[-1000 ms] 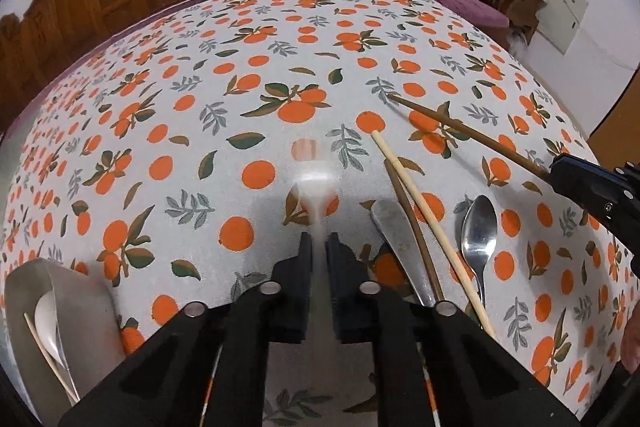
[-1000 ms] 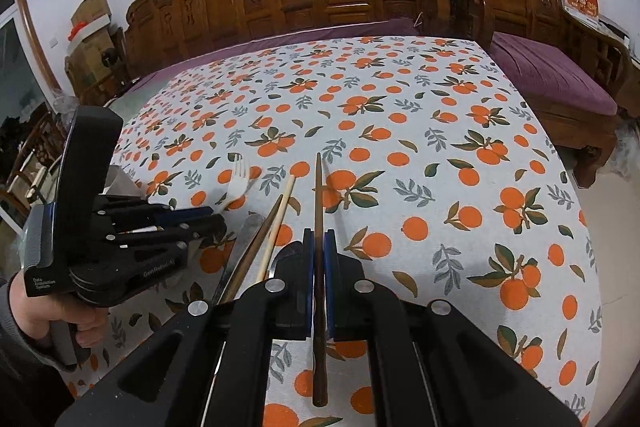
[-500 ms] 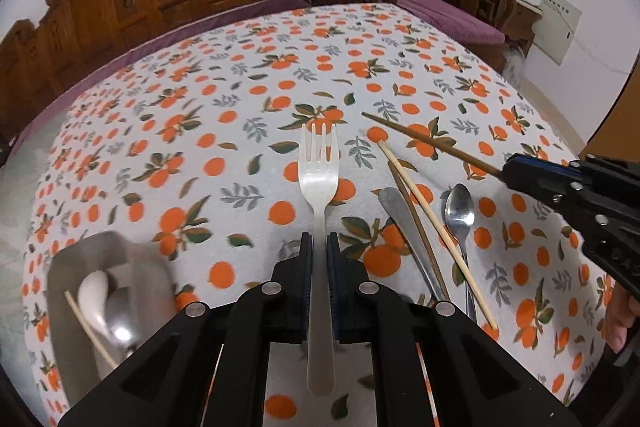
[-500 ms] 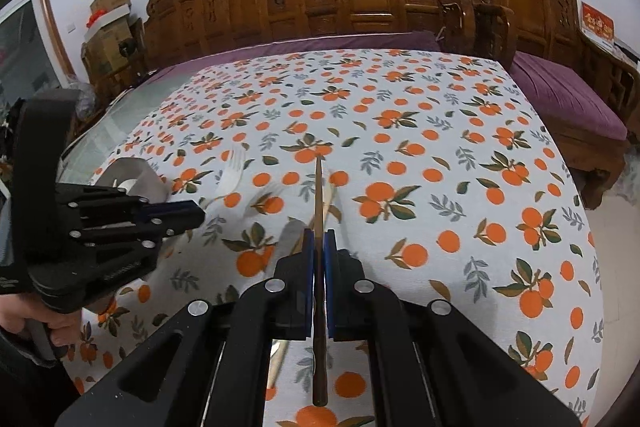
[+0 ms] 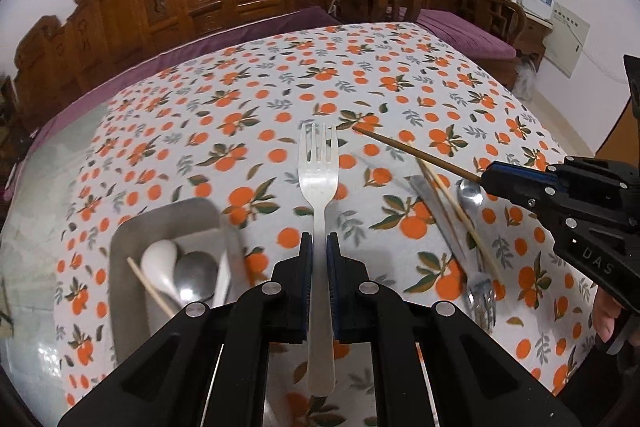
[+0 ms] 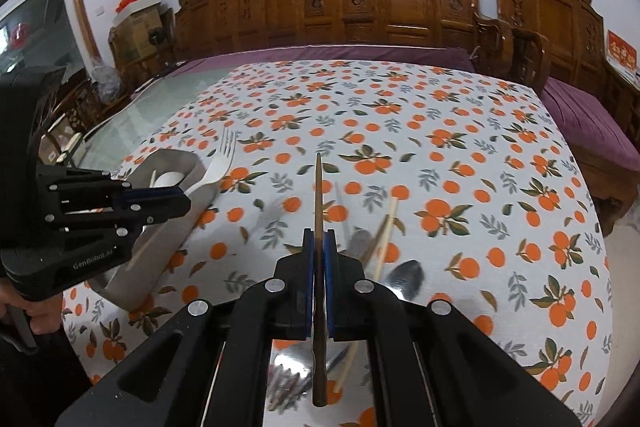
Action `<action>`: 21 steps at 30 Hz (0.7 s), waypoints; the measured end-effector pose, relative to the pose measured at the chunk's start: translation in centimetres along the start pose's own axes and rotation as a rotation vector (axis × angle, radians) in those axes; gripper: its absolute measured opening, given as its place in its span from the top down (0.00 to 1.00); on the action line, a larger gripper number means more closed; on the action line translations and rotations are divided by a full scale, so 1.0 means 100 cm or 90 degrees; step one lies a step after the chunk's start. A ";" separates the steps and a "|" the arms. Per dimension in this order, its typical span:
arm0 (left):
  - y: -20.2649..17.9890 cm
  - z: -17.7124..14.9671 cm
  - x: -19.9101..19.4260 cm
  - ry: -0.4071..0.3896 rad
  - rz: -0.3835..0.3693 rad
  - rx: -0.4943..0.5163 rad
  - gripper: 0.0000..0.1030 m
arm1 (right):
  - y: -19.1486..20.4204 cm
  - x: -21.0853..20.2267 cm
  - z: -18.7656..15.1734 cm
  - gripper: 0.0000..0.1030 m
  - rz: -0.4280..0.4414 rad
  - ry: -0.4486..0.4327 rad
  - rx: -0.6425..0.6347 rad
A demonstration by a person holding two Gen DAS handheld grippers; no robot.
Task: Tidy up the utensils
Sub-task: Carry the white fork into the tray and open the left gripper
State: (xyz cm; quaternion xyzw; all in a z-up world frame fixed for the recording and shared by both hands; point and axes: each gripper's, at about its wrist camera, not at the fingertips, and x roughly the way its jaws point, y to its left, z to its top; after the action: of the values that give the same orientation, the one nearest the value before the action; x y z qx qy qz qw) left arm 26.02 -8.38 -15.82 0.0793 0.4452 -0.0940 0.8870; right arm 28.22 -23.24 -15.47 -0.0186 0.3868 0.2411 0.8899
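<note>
The left tool (image 5: pixel 319 255) pinches a silver metal fork (image 5: pixel 319 183) mid-handle, just right of the grey metal tray (image 5: pixel 120 247) at lower left. The right tool (image 6: pixel 318 251) clamps a dark brown wooden chopstick (image 6: pixel 318 195). Each piece should go in tip-first — lowered along the tray's length, released only once inside.

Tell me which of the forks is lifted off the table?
The fork gripped in the left tongs, prongs forward. The other fork lies on the cloth beside the chopsticks.

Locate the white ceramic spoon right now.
In the left wrist view the white ceramic spoon lies inside the grey metal tray at lower left, beside a steel spoon and a pale chopstick.
</note>
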 end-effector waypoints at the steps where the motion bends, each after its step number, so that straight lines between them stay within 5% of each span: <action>1: 0.004 -0.003 -0.002 0.000 0.002 -0.004 0.94 | 0.004 0.000 0.000 0.94 0.001 0.000 -0.005; 21: 0.088 -0.050 -0.009 0.024 0.039 -0.064 0.94 | 0.061 -0.002 -0.002 0.94 0.034 0.002 -0.065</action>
State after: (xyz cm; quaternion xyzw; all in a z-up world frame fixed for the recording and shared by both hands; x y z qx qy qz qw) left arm 23.72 1.36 -17.54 0.0496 0.4635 -0.0429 0.8837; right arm 25.30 -18.00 -14.55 -0.0545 0.3755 0.2840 0.8805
